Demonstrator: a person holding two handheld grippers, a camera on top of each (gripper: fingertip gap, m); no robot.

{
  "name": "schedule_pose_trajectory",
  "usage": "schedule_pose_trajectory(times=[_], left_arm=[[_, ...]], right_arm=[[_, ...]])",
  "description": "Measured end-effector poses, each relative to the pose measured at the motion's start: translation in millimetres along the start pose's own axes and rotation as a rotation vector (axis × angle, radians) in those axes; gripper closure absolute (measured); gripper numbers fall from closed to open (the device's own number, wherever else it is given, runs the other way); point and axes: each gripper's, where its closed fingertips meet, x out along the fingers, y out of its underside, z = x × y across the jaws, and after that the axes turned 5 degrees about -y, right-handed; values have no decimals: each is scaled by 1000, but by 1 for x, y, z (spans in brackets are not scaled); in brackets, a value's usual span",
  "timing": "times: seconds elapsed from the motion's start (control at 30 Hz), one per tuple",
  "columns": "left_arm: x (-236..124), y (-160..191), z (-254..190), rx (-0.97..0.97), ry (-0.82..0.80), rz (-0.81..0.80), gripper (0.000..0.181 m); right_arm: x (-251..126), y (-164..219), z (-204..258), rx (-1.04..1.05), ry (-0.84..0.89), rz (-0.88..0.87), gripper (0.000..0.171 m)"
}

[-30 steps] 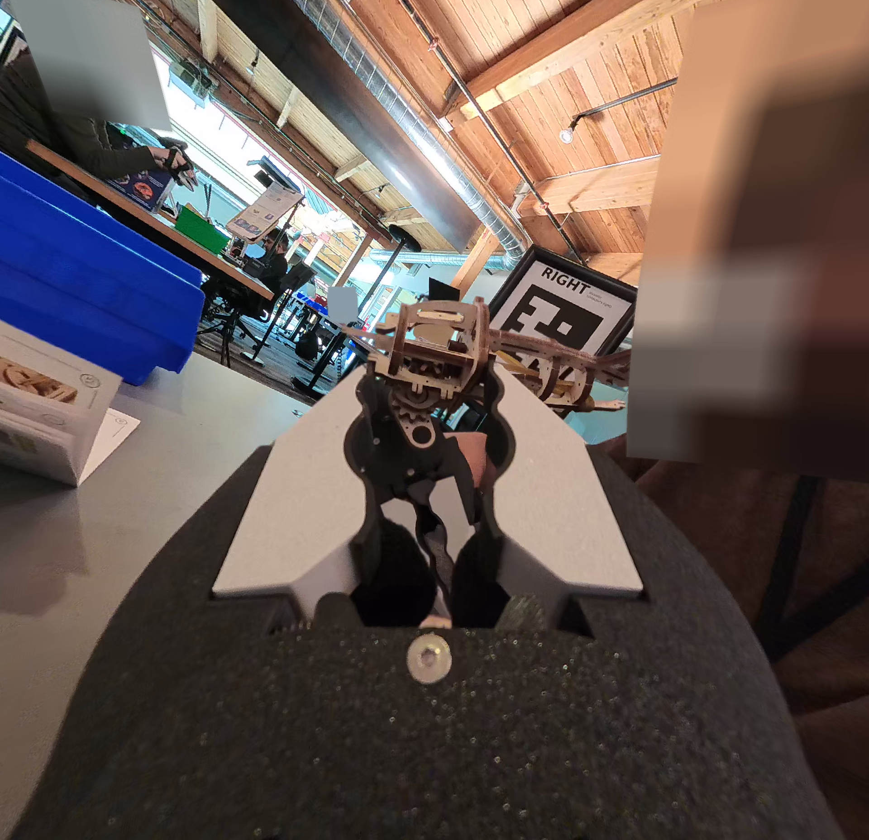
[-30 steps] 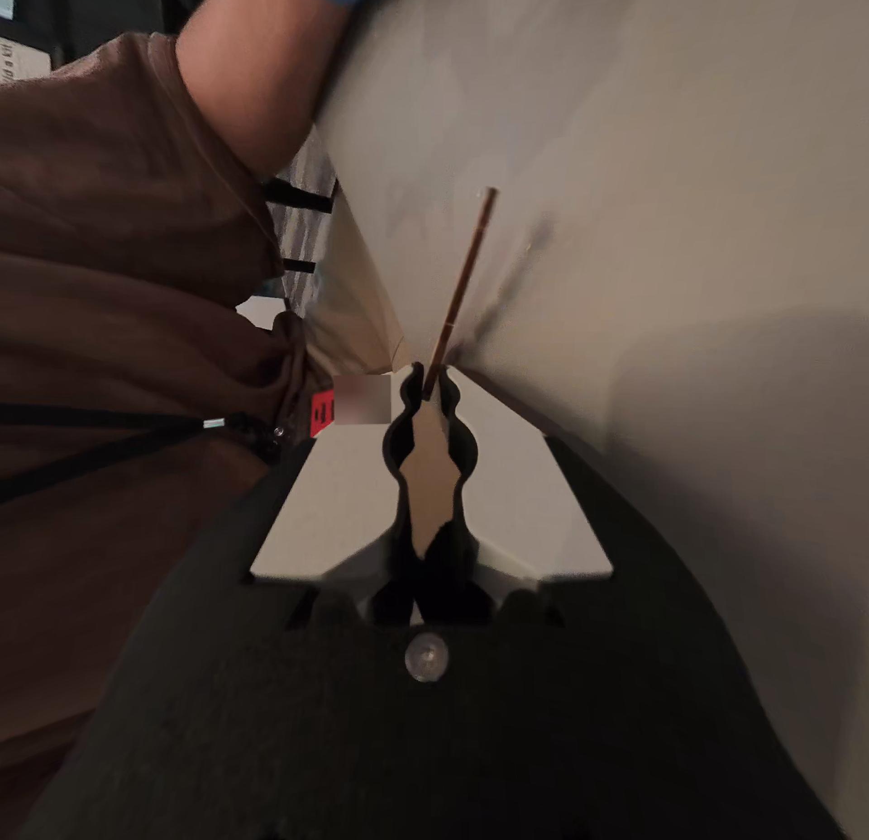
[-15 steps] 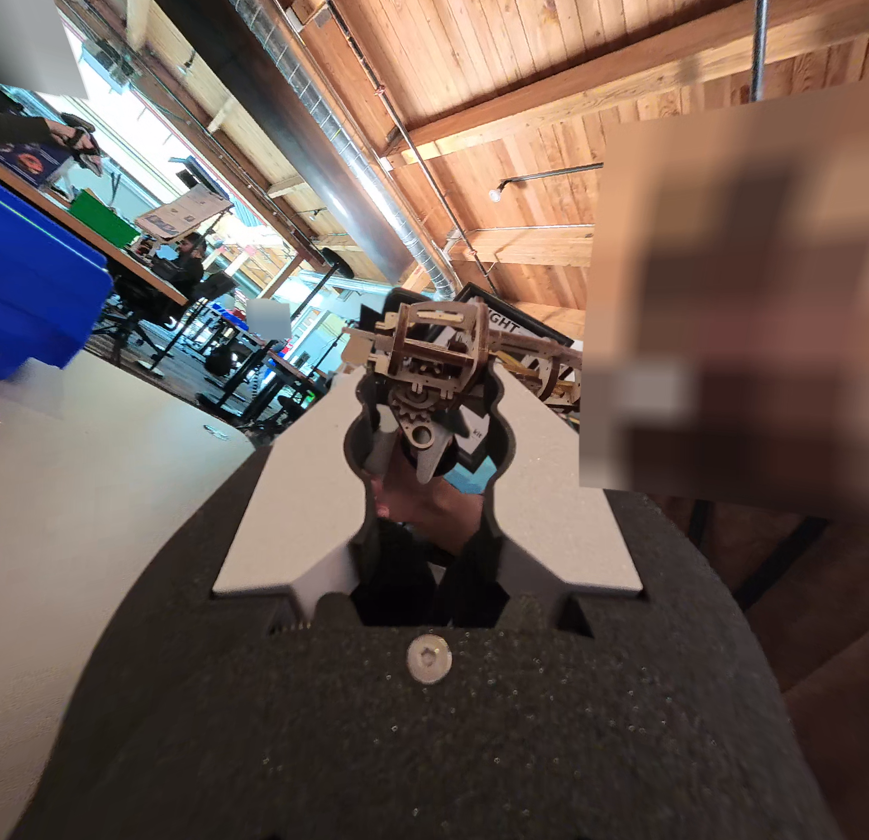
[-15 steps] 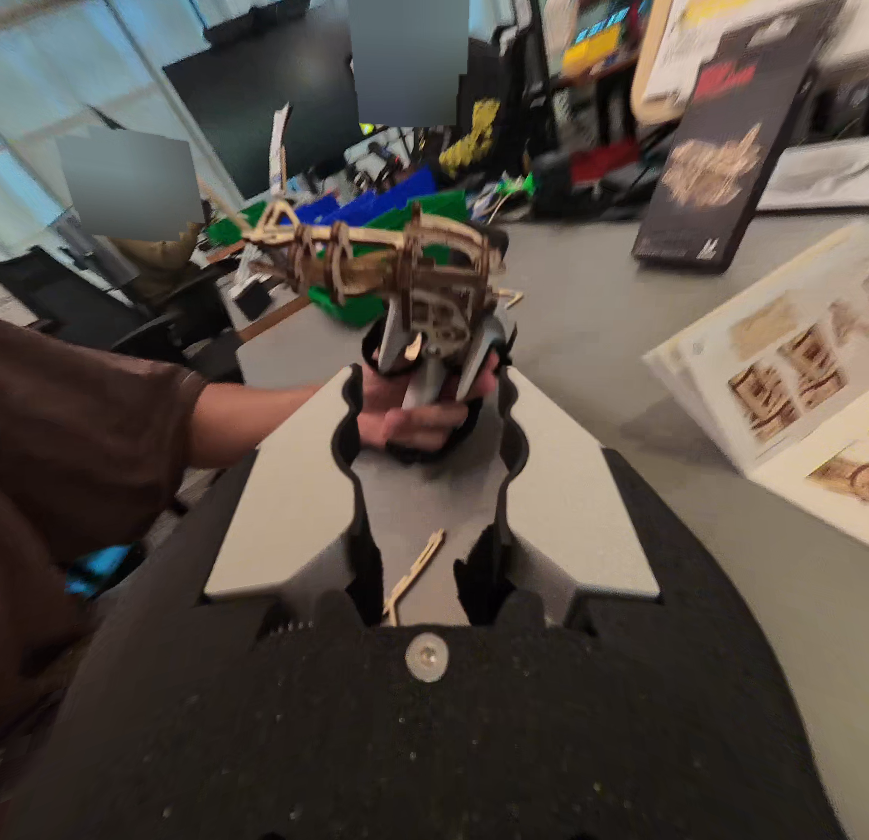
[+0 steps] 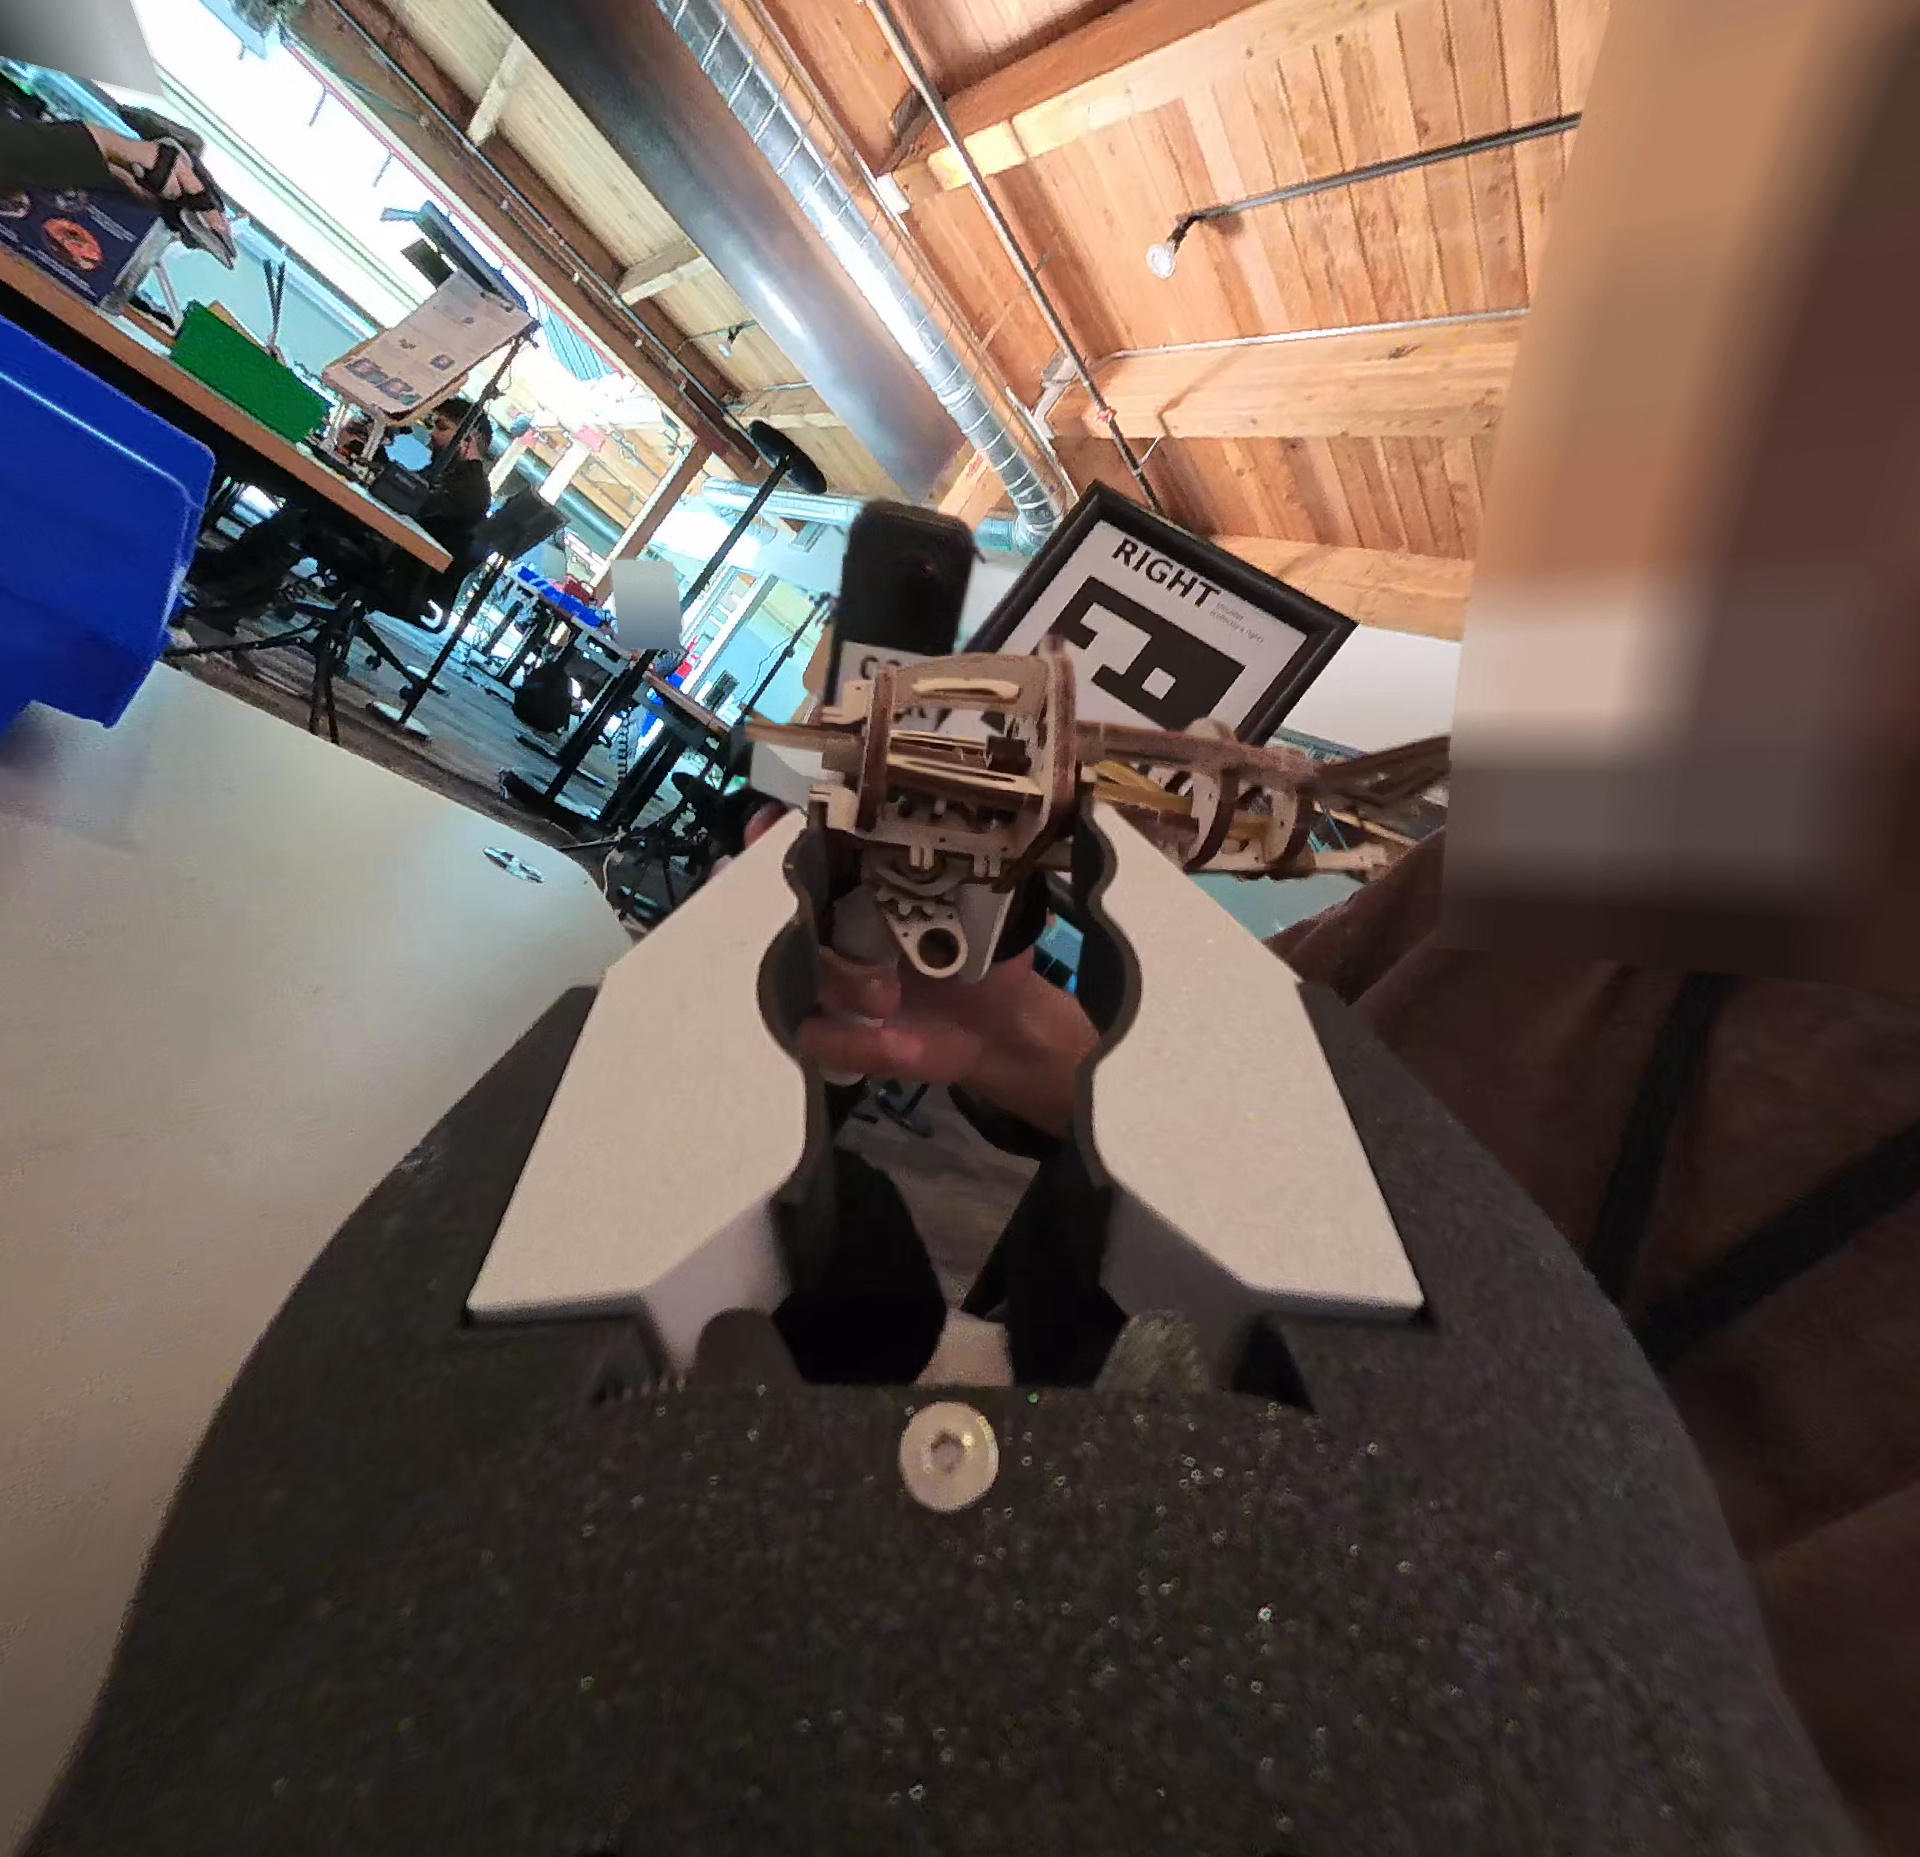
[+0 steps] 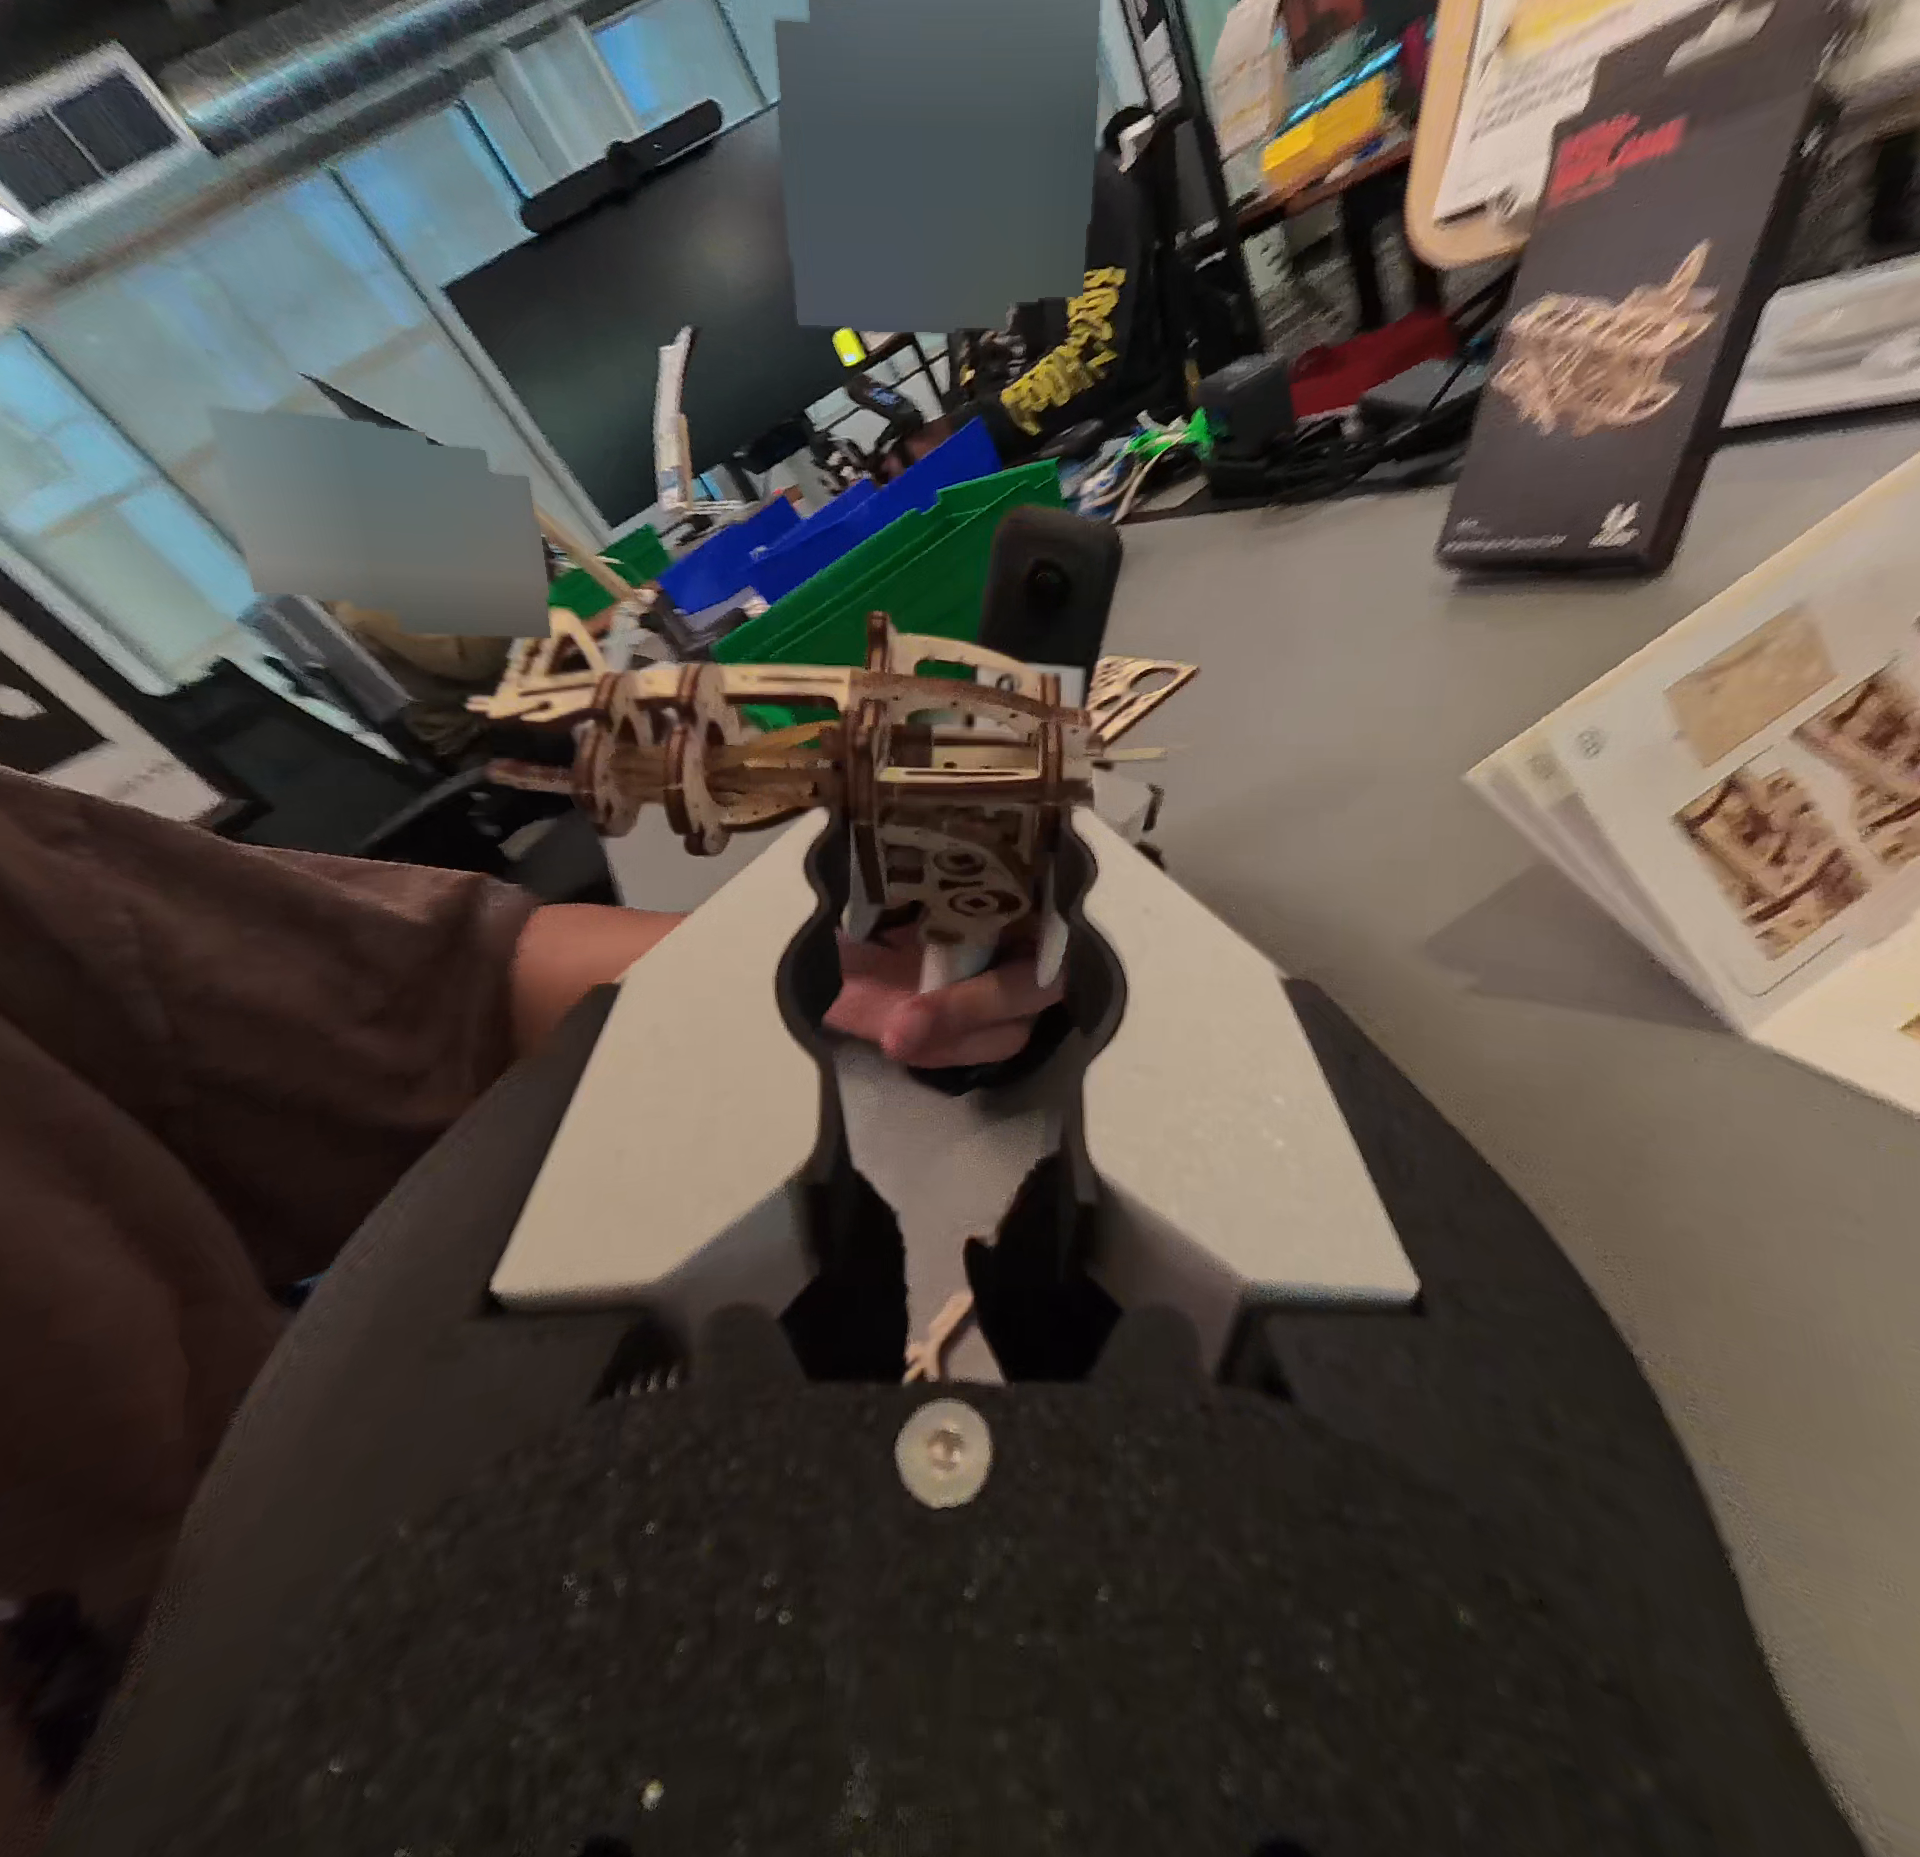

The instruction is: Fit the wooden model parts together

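A wooden model (image 5: 956,758) with a boxy gear body and a long ribbed tail is held in the air between my two grippers, which face each other. My left gripper (image 5: 945,851) is shut on the body, and the tail runs off to the right. In the right wrist view the model (image 6: 935,768) sits at the tips of my right gripper (image 6: 951,851), whose jaws stand tight against the body's sides. The left gripper's pale fingers (image 6: 862,903) show under the model. A thin wooden strip (image 6: 940,1334) lies on the grey table (image 6: 1351,664) below.
Instruction sheets (image 6: 1714,820) lie at the right. A tall black model box (image 6: 1621,353) stands behind them. Green and blue bins (image 6: 904,560) are at the table's far side, and a blue bin (image 5: 83,550) is at the left. My brown sleeve (image 6: 208,976) fills the left side. Less than 4 cm separates the two grippers' tips.
My right gripper let go of the thin strip, swung up from the table to face the model, moved in and narrowed its jaws onto the body. My left gripper kept its hold.
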Motion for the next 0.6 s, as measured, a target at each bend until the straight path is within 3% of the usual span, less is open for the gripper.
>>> schedule_pose_trajectory(times=[0.3,0.5,0.6], left_arm=[[-10,10,-6,281,-129,166,135],[-10,44,5,788,-272,436,91],[-9,65,6,978,-265,579,96]], right_arm=[[-23,11,2,459,-275,52,133],[-28,50,13,646,-342,343,133],[-26,59,16,639,-356,484,132]])
